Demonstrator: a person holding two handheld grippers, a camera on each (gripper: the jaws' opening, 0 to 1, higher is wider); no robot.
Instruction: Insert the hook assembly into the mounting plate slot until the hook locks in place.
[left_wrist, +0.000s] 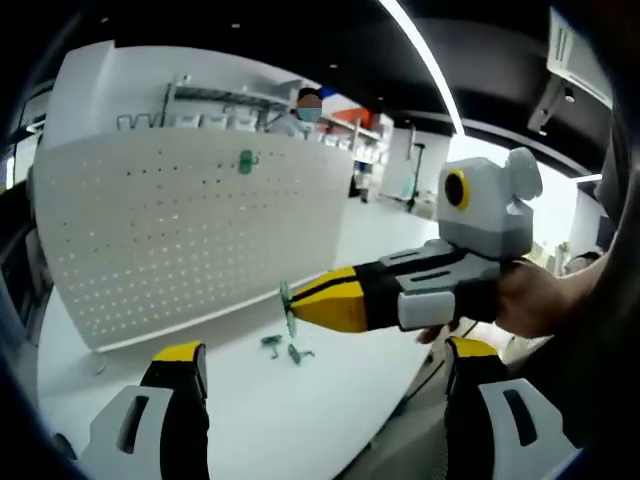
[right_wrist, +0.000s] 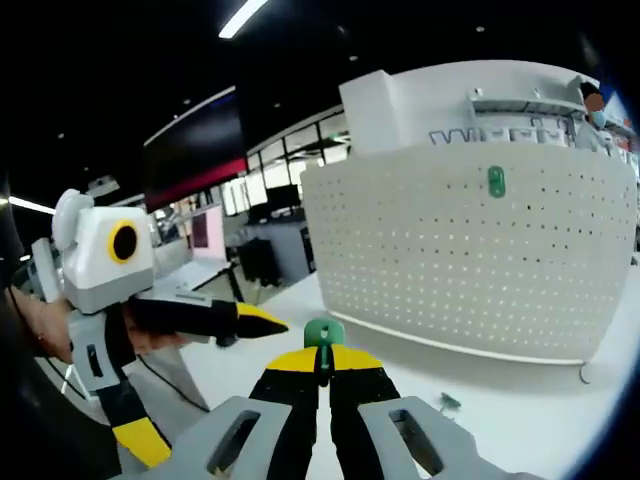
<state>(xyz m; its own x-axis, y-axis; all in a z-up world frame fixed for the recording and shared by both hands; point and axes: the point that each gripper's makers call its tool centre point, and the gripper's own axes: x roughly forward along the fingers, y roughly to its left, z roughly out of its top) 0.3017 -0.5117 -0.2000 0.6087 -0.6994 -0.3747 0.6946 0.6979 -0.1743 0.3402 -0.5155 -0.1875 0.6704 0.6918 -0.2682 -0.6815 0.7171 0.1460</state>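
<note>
hook (right_wrist: 323, 334): a small green plastic piece, pinched at the tips of the right gripper (right_wrist: 322, 368), whose jaws stand closed on it with only the flat head showing above the yellow tips. in the left gripper view the same gripper (left_wrist: 300, 305) comes in from the right, held in a hand (left_wrist: 535, 298), with the hook (left_wrist: 287, 305) sticking out at its nose, up off the table (left_wrist: 300, 420) and well apart from the pegboard (left_wrist: 190, 225).

the left gripper (left_wrist: 320, 400) has its jaws wide apart and holds nothing; in the right gripper view it hangs to the left (right_wrist: 265, 325).

one green hook (right_wrist: 495, 181) already sits high on the pegboard (right_wrist: 470, 260). a few spare hooks (left_wrist: 285, 347) lie on the table near the board's foot.

the hook looks light and stiff, likely smooth plastic, so it could twist or slip in a fingertip pinch. it seems best taken by the flat head, leaving the prongs free to enter the holes. i judge it wants a square approach and a firm push, since a thin prong might bend or snap if forced in at an angle. the board stands upright on small feet and might tip back under pressure; the free gripper could steady it.
</note>
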